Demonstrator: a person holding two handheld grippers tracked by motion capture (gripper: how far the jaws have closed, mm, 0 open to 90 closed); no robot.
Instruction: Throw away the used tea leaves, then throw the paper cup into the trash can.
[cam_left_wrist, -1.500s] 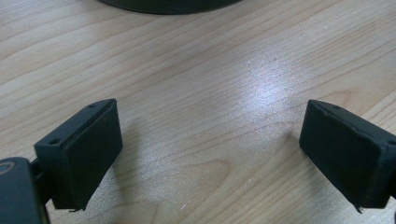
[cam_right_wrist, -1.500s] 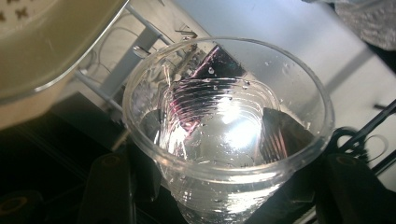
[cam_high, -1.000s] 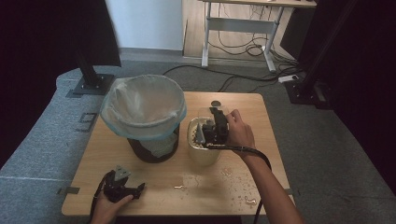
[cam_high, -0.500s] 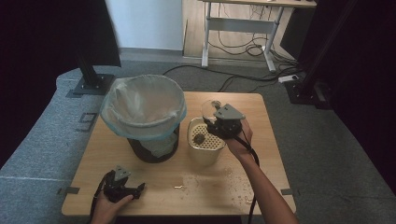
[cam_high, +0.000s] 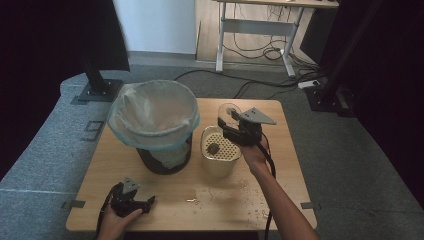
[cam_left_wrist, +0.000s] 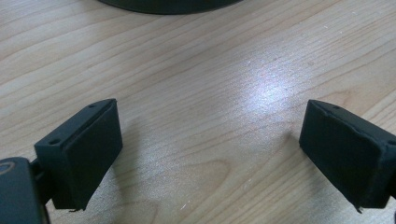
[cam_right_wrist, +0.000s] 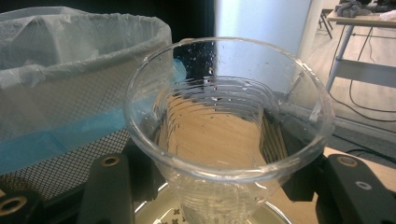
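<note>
My right gripper (cam_high: 226, 124) is shut on a clear ribbed plastic cup (cam_high: 229, 110) and holds it just above the far rim of a cream container (cam_high: 220, 165). The container has a perforated strainer top (cam_high: 223, 143) with a brown lump (cam_high: 213, 148) on it. In the right gripper view the cup (cam_right_wrist: 224, 130) sits between the black jaws of the right gripper (cam_right_wrist: 229, 186), its mouth open and nothing visible inside. My left gripper (cam_high: 148, 202) rests open on the table at the front left. The left gripper (cam_left_wrist: 210, 158) has bare wood between its pads.
A black mesh bin (cam_high: 165, 157) with a clear, blue-edged liner (cam_high: 152, 115) stands just left of the container. It rises close on the left as the bin (cam_right_wrist: 60, 93) in the right gripper view. Crumbs (cam_high: 242, 185) lie on the wooden table (cam_high: 280, 165).
The right gripper with the cup has risen slightly and turned back from its tipped pose over the container. The left gripper has stayed put.
</note>
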